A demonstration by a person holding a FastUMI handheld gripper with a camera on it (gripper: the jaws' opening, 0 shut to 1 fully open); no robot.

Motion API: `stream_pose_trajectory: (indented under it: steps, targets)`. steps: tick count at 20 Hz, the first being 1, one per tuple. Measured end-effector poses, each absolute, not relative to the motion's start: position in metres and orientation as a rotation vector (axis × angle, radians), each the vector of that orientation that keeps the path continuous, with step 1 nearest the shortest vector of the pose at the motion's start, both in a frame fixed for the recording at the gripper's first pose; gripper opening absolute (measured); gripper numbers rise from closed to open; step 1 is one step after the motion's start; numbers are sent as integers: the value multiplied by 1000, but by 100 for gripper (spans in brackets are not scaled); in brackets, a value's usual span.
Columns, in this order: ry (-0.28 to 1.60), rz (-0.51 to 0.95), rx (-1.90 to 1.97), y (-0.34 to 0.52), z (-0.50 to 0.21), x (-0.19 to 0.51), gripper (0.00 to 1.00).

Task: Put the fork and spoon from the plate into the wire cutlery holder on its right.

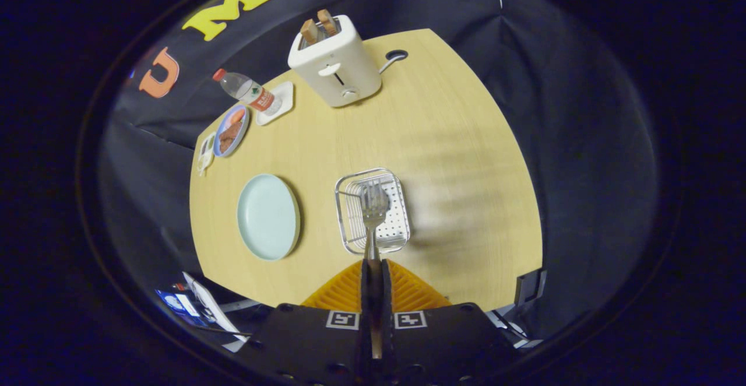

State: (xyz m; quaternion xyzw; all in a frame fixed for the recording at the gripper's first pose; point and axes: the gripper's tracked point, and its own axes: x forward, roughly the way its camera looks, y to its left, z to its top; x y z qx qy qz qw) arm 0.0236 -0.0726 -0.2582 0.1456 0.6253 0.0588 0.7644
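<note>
So I've got the gripper (373, 266) pinched tight on the fork (373, 208), both fingers pressed against its handle with basically no gap between them. The fork sticks straight out ahead toward 12 o'clock, and its tines sit over the wire cutlery holder (349, 223), which is just beyond the fingertips. I can't tell if the tines are actually touching the holder's perforated floor or hanging above it, and I can't make out a spoon in there either. The light blue plate (268, 217) is at about 9 o'clock from the holder, near it but apart, and it looks bare from here.

Further out on the wooden table (454, 141), at roughly 12 o'clock from the holder, there's a white toaster (335, 65) with two slices of toast (319, 25) poking up. Over at 10 o'clock sits a water bottle (247, 90) lying over a small white tray (278, 101), with a small blue dish (231, 131) of food just beside it.
</note>
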Motion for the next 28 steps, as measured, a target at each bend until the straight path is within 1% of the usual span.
stream_pose_trajectory:
  steps: [1, 2, 3, 4, 5, 6, 9, 12, 14, 17, 19, 23, 26, 28]
  targets:
    - [1359, 121, 320, -74, -258, 22, 10]
    - [1360, 122, 330, -73, -257, 23, 9]
    - [1361, 120, 333, -72, -258, 23, 12]
    - [1358, 123, 342, -70, -258, 24, 12]
    - [1350, 129, 357, -67, -257, 25, 14]
    - [1341, 132, 368, -65, -252, 26, 19]
    - [1268, 130, 348, -65, -243, 38, 45]
    - [1127, 109, 261, -68, -223, 57, 73]
    - [1017, 124, 227, -57, -199, 69, 91]
    - [807, 148, 182, -41, -144, 85, 94]
    - [646, 154, 151, -33, -98, 91, 94]
    - [354, 139, 112, -27, -12, 81, 94]
    - [197, 111, 102, -25, 30, 67, 94]
    - [146, 92, 94, -21, 40, 54, 94]
